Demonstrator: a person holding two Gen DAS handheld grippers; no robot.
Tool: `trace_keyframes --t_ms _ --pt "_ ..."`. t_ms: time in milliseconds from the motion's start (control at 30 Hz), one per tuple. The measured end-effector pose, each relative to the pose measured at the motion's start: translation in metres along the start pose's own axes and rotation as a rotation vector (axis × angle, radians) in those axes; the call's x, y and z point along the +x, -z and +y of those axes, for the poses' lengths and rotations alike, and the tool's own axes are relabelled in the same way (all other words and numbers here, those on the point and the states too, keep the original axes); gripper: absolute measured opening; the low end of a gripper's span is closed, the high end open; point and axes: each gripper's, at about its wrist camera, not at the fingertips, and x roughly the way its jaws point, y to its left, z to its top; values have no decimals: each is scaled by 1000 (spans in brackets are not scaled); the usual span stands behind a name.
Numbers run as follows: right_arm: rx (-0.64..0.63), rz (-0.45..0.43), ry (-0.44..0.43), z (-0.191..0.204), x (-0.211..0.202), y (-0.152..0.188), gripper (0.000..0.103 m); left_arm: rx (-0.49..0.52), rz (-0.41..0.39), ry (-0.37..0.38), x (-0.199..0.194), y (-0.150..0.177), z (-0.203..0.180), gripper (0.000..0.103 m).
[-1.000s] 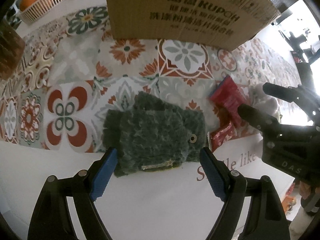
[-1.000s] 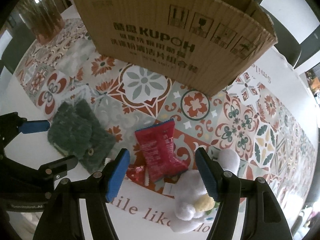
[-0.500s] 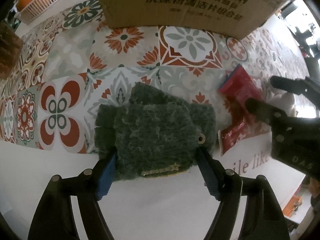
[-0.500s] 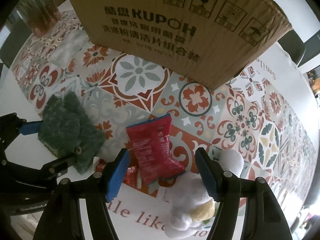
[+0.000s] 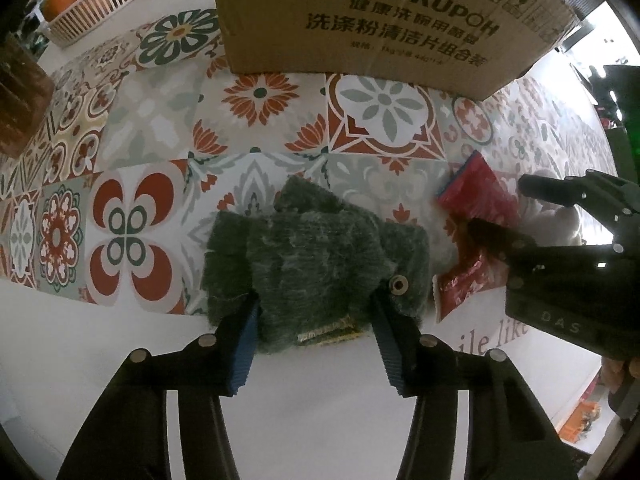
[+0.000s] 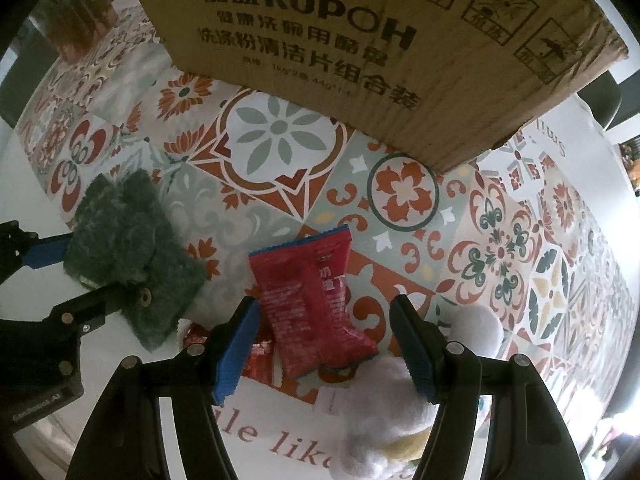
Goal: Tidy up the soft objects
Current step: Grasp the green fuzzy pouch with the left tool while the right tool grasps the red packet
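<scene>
A table [image 5: 328, 420] fills both views, white along the near edge with script lettering, and covered farther out by a cloth [image 5: 256, 128] printed with red, green and grey tile patterns. On the cloth stands a cardboard box [image 5: 380, 20] with dark print. A white basket [image 5: 92, 12] of oranges sits at the far left corner.

The left gripper [image 5: 316, 316] has just been closing and its 2 blue pads now press into the near end of the green mitten [image 5: 312, 256], which lies across the cloth's edge. The right gripper [image 6: 326, 328] stands with jaws apart astride a red packet [image 6: 308, 296], not touching it. A white plush [image 6: 396, 396] lies just beside that packet.
</scene>
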Motion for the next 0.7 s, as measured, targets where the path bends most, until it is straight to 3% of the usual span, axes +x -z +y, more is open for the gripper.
trace_keyframes --t_ms 67,300,400,700 --pt "-2 2 3 3 2 1 67 3 -7 1 1 1 0 48" --pt "-3 6 -4 10 13 3 59 35 -47 -32 -11 -1 -5 21" --pt "-8 11 -7 12 16 1 55 51 -56 -39 -14 -1 -4 21" --pt "-5 25 -19 28 24 -2 48 6 -24 45 -6 -7 12 24"
